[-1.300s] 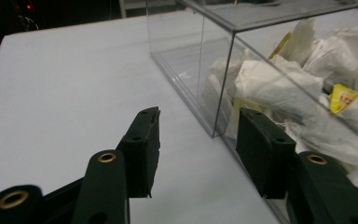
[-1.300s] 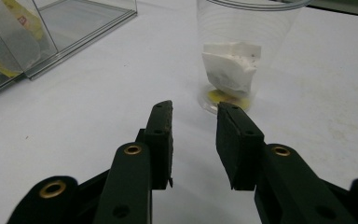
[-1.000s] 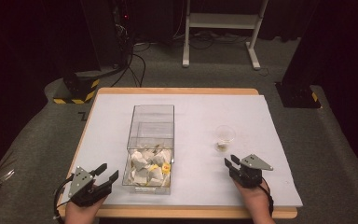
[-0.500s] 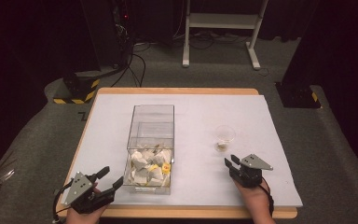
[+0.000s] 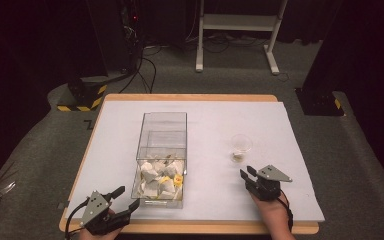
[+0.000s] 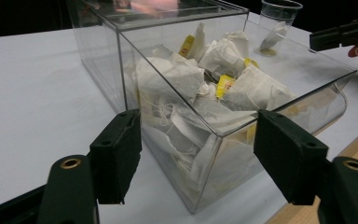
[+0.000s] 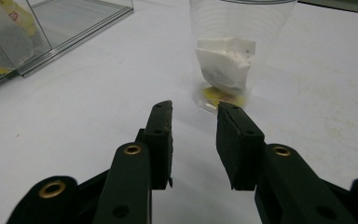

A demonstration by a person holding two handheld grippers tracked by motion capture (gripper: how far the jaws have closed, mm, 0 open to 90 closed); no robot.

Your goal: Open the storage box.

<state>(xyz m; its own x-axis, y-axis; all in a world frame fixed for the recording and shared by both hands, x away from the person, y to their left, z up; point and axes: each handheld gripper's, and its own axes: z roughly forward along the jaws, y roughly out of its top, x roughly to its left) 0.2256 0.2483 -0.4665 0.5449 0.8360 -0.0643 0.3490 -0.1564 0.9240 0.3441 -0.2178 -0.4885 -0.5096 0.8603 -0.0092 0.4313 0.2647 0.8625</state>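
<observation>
A clear plastic box (image 5: 162,131) stands on the white table cover, its near end piled with tea bags (image 5: 160,179). My left gripper (image 5: 127,196) lies by the box's near left corner. Its jaws have just been opening and now stand wide apart with nothing pressed between them. In the left gripper view the gripper (image 6: 199,123) frames that corner of the box (image 6: 205,135) and the tea bags (image 6: 177,79) without touching. A clear cup (image 5: 241,145) holds one tea bag (image 7: 226,65). My right gripper (image 5: 247,172) sits just short of the cup (image 7: 242,28), with its jaws (image 7: 196,114) a little apart and nothing between them.
The white cover (image 5: 280,130) lies over a wooden table whose near edge (image 5: 215,228) runs beside both hands. The far half of the box holds nothing. A white metal stand (image 5: 237,22) and cables lie on the floor beyond the table. The other gripper (image 6: 345,35) shows far right in the left gripper view.
My left gripper has drawn back toward the table's near edge and its jaws have spread wider. The right gripper, box and cup have not moved.
</observation>
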